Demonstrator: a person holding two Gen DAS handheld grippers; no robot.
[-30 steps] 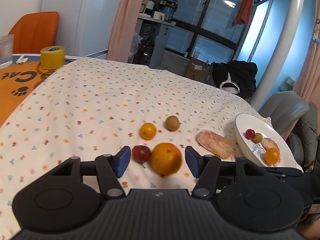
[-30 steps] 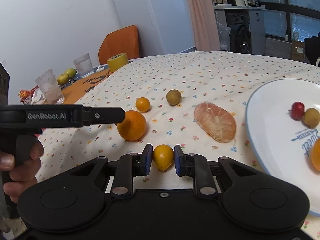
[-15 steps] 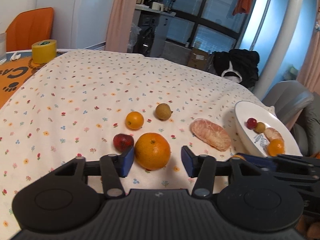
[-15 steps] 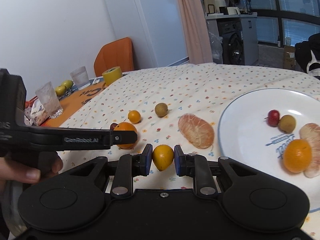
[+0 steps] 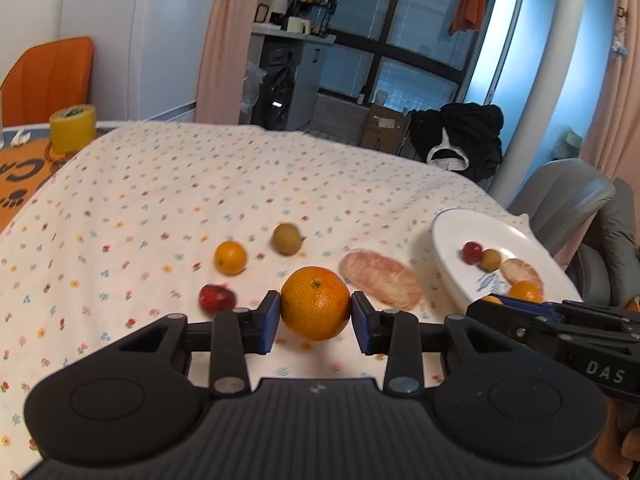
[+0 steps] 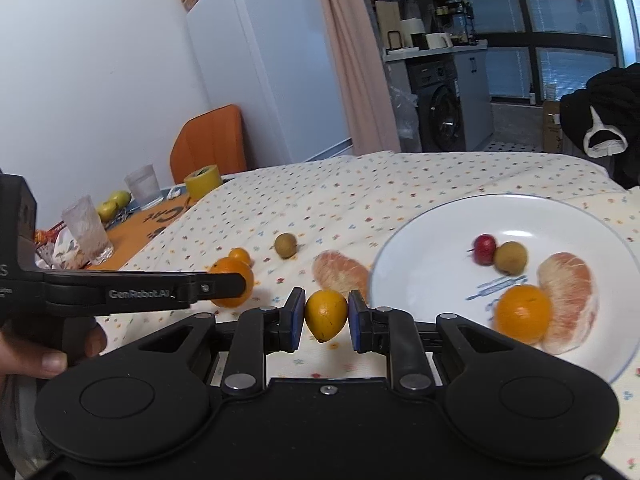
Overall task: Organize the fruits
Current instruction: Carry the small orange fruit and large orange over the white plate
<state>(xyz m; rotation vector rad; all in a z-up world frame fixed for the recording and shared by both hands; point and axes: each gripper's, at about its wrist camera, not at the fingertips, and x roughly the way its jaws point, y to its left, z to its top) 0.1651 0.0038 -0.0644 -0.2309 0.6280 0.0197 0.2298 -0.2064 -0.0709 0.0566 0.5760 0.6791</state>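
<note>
The left gripper (image 5: 315, 317) is half open, its blue pads pressed against a large orange (image 5: 315, 303) left of the white plate (image 6: 420, 280). The right gripper (image 6: 326, 319), narrowly parted, clamps a small yellow fruit (image 6: 326, 314) just left of the plate's rim.

"GenRobot.AI" is printed in pale letters along the side of the left gripper (image 6: 224, 286), seen from the right wrist camera. In the left wrist view, the letters "DAS" stand on the black body of the right gripper (image 5: 490, 300) at the frame's right edge. The orange mat (image 5: 24, 168) at the table's far left carries large dark letters, partly cut off, reading "Ca", beside paw prints. The blue print on the plate (image 6: 424, 280) is too small to read.
</note>
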